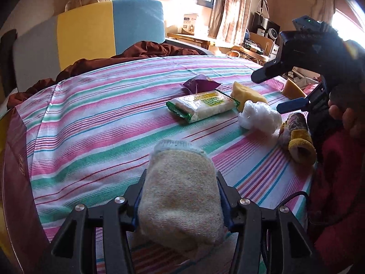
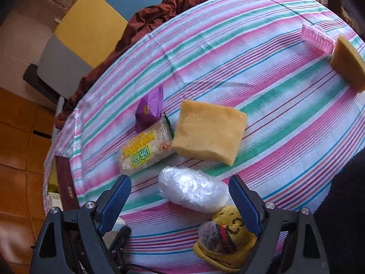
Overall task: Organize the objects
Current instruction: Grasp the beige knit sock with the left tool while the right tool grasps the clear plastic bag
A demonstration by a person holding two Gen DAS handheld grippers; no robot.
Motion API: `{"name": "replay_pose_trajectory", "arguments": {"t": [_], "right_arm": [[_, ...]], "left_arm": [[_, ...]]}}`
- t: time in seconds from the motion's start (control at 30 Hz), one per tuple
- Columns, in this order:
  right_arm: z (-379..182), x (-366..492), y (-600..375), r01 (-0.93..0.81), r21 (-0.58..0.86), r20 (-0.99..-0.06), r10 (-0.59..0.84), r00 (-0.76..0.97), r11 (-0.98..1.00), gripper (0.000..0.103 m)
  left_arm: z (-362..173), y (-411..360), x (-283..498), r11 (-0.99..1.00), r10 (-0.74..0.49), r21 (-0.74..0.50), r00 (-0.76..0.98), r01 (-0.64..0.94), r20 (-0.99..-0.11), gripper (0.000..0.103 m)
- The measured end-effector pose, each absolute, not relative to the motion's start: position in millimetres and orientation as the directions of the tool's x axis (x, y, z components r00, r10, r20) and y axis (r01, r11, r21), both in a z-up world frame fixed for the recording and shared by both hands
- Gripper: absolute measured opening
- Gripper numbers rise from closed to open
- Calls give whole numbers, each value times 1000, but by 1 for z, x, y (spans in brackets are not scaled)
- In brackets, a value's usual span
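My left gripper is shut on a cream rolled sock, held over the near part of the striped tablecloth. My right gripper is open and points steeply down. A crumpled white plastic bag lies between its blue fingers, untouched by the pads. Just below the bag sits a rolled yellow sock. In the left wrist view the right gripper hangs above the plastic bag and the yellow sock.
Past the bag lie a yellow sponge, a cracker packet and a purple packet. A pink comb and a sponge wedge lie at the far right. A maroon box stands at the left edge; a chair holds brown cloth.
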State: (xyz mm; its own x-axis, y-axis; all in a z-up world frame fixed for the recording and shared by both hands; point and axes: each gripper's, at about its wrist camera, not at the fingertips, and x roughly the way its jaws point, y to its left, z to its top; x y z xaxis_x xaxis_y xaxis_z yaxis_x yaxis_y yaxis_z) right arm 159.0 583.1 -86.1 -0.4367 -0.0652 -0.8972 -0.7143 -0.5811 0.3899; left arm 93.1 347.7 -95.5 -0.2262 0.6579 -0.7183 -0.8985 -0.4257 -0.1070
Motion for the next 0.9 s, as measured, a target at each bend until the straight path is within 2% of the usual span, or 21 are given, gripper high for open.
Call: {"name": "replay_pose_trajectory", "arguments": {"t": [0.07, 0.17, 0.3, 0.47, 0.67, 0.7, 0.77, 0.8, 0.83, 0.9], "right_arm": [[-89, 148, 577, -697, 361, -912, -77, -404, -620, 89], [-89, 134, 561, -585, 468, -861, -193, -471, -662, 89], [-90, 126, 553, -548, 502, -836, -213, -505, -669, 89], [-84, 122, 549, -565, 419, -865, -122, -487, -710, 89], [-97, 102, 537, -554, 269, -928, -57, -369, -788, 87], [-101, 99, 534, -557, 218, -945, -30, -327, -801, 85], [-107, 93, 528, -554, 115, -964, 43, -264, -825, 63], [-106, 91, 525, -545, 77, -963, 79, -257, -835, 57], [-105, 90, 523, -535, 61, -961, 95, -259, -843, 43], [-106, 88, 521, -521, 46, -960, 105, -258, -852, 38]], "left_arm": [[-96, 347, 94, -427, 657, -107, -227, -898, -719, 54], [-96, 344, 92, -429, 658, -116, -222, -896, -720, 54], [-96, 337, 90, -430, 661, -116, -225, -895, -716, 54], [-97, 333, 89, -431, 663, -122, -222, -894, -715, 54], [-97, 333, 90, -432, 662, -117, -226, -894, -714, 54], [-98, 334, 90, -432, 662, -117, -226, -894, -715, 54], [-97, 333, 90, -433, 660, -115, -227, -894, -716, 54], [-97, 333, 90, -433, 660, -115, -228, -894, -716, 54], [-97, 333, 91, -434, 659, -114, -229, -894, -716, 54], [-97, 333, 91, -435, 657, -110, -231, -894, -718, 54]]}}
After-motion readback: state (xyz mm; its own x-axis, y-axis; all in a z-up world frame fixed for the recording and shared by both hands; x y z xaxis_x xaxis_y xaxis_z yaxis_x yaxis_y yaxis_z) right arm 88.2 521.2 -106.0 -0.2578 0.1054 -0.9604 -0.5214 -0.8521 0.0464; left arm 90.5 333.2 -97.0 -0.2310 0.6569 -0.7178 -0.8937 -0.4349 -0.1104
